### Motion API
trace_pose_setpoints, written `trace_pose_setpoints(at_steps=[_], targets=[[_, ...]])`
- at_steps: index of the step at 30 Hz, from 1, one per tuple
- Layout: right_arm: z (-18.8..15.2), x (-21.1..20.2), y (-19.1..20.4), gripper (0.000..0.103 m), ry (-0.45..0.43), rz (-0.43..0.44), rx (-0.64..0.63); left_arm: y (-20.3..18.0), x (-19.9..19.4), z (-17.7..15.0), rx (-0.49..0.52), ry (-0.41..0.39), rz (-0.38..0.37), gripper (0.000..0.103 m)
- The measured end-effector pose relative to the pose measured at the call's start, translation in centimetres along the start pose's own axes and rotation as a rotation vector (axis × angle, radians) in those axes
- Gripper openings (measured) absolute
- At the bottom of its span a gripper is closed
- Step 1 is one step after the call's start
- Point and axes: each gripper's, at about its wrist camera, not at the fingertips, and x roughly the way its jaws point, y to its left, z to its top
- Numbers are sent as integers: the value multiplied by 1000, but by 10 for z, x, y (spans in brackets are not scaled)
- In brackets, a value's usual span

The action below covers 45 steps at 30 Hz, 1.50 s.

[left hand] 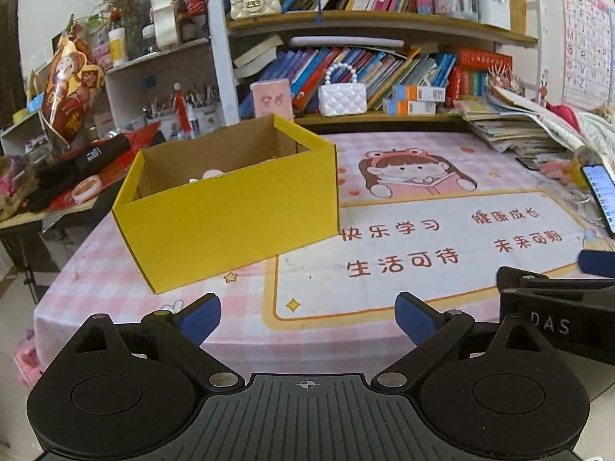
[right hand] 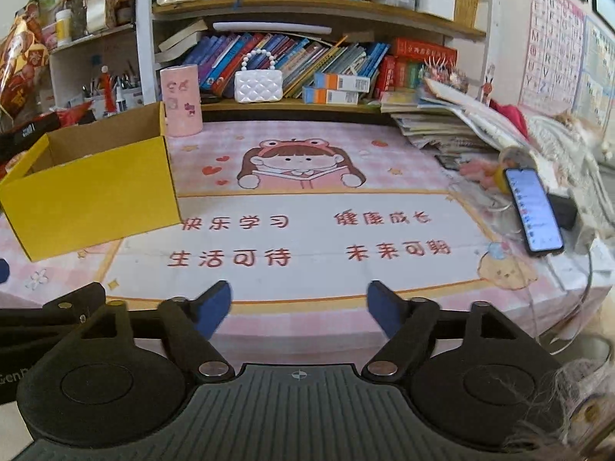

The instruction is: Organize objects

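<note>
A yellow cardboard box (left hand: 230, 207) stands open on the pink printed table mat (left hand: 442, 230), with pale objects just visible inside over its rim. My left gripper (left hand: 307, 319) hangs open over the mat's near edge, short of the box, with nothing between its blue pads. In the right wrist view the same yellow box (right hand: 96, 196) is at the left, and my right gripper (right hand: 300, 311) stands open over the front of the mat (right hand: 307, 230), also with nothing between its pads. The right gripper's body (left hand: 557, 319) shows at the left wrist view's right edge.
A phone (right hand: 534, 211) with a lit screen leans at the mat's right side beside a pile of books (right hand: 434, 123) and soft clutter. A pink cylinder (right hand: 181, 100) stands behind the box. Shelves with books and two small quilted handbags (right hand: 258, 84) line the back. Clutter fills the left side table (left hand: 69, 176).
</note>
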Motion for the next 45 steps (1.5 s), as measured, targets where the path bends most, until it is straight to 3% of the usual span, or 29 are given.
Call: trace_pose_setpoints(at_steps=[3, 14, 45], targets=[[-1, -1, -4, 88, -14, -29, -17, -4, 0, 2, -14, 2, -7, 99], [2, 2, -23, 93, -5, -63, 3, -20, 4, 7, -31, 22, 21, 99], [-4, 1, -24, 93, 22, -95, 0, -21, -2, 2, -59, 43, 80, 103]])
